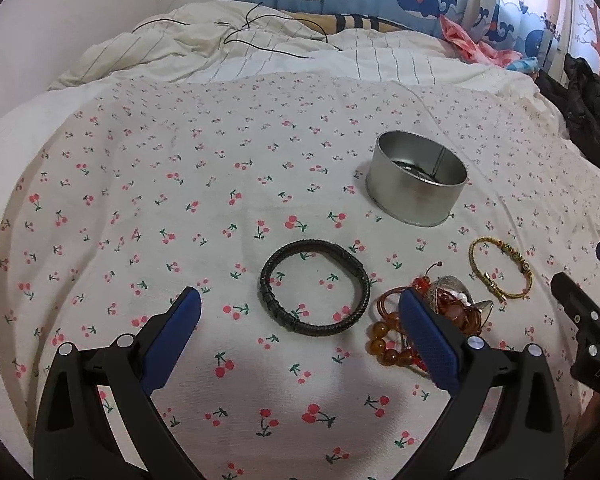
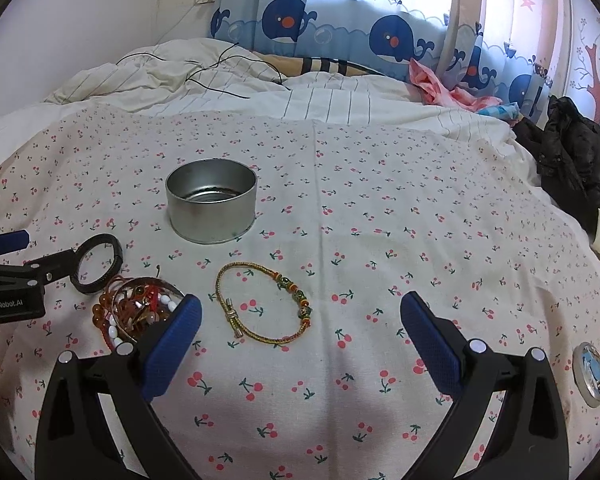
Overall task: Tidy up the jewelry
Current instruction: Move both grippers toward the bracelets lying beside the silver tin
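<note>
A round silver tin (image 1: pixel 416 180) stands open on the cherry-print sheet; it also shows in the right wrist view (image 2: pixel 211 206). A black braided bracelet (image 1: pixel 314 286) lies in front of my open left gripper (image 1: pixel 300 304). A gold cord bracelet (image 1: pixel 498 270) with coloured beads lies right of it, and in front of my open right gripper (image 2: pixel 300 308) as the gold bracelet (image 2: pixel 266 306). A pile of amber and red bead bracelets (image 1: pixel 440 316) in a small clear dish sits behind my left gripper's right finger, and the pile (image 2: pixel 140 310) shows by my right gripper's left finger.
The bed has a crumpled striped duvet (image 1: pixel 260 56) with a black cable (image 1: pixel 260 36) at the back. A black jacket (image 2: pixel 572 160) lies at the right edge. A round tin lid (image 2: pixel 590 372) lies at the right. Whale-print curtains hang behind.
</note>
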Available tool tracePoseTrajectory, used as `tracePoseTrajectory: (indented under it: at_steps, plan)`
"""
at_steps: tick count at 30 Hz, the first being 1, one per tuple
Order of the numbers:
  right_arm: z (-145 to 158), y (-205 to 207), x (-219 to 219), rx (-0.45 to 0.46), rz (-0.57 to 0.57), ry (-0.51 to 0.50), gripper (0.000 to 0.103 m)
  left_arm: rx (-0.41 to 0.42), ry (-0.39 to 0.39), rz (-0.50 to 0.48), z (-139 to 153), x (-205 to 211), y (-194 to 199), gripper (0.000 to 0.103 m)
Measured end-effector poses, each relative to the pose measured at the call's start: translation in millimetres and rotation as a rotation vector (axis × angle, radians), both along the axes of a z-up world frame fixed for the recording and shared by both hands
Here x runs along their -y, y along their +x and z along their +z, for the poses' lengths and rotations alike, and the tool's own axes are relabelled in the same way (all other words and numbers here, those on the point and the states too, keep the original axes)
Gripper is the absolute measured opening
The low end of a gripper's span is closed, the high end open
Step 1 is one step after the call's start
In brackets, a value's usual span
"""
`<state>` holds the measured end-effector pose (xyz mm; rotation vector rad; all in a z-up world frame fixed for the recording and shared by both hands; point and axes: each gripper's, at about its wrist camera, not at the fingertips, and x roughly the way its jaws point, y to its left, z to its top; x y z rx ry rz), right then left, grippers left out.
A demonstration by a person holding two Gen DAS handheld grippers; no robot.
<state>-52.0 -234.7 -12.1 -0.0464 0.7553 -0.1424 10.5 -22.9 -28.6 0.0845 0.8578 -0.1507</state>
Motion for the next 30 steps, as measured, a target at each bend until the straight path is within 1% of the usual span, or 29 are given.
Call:
tracePoseTrajectory:
  at_steps: [5,9,19,23,26,27,30]
  plan:
    - [-0.1,0.2,-1.9,0.002,-0.001,-0.003,0.095,0.01,-0.004,0.018,3.2,-4.5,1.4,0.095]
    - [-0.1,0.0,-2.2,0.002,0.0,-0.003,0.095,0.001,-0.01,0.029,2.9,-8.8,5.1,0.095]
    - [-1.0,1.0,-2.8,0.003,0.008,0.005,0.095,0.009,0.052,0.013,-0.2,-3.9,5.7,0.095]
    - [0.0,2.7,-5.0,0.006,0.014,0.008,0.095,-0.016,0.047,0.005,-3.9,-6.0,7.0,0.095]
    - [0.2,3.6,-2.1,0.007,0.008,0.024,0.095,0.007,0.042,0.018,0.9,-11.5,5.6,0.095]
    - [0.0,4.1,-0.2,0.005,0.004,0.035,0.095,0.01,0.032,0.022,2.0,-14.6,5.5,0.095]
    - [-0.3,5.3,6.9,0.0,-0.011,0.065,0.095,-0.026,-0.025,0.031,1.2,-25.5,8.0,0.095]
